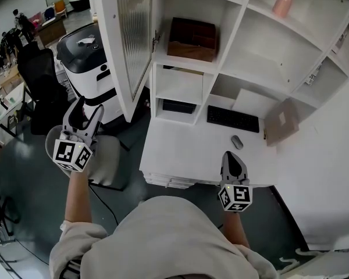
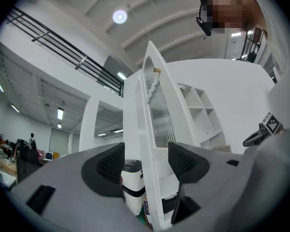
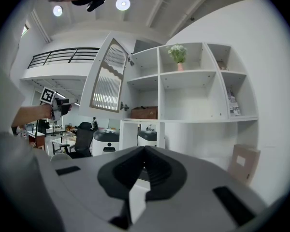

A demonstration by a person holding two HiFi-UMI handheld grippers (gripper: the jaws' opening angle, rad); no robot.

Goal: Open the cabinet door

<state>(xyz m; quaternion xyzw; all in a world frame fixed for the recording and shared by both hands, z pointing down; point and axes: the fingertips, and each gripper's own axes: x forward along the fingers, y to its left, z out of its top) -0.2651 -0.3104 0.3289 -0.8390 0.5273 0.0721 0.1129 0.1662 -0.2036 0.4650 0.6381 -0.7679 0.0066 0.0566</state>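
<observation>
**A:** Where do we find the cabinet door (image 1: 131, 39)?

**B:** Swung wide open, standing out from the shelving (image 1: 237, 28), above the left tool (image 1: 87, 110).

**A:** And the tools?

**B:** We see the left tool's jaws spread with nothing pinched, the door's edge lined up beyond their gap. The right tool (image 1: 233, 156), jaws pressed together and empty, hovers at the front edge of the tabletop (image 1: 186, 150).
</observation>
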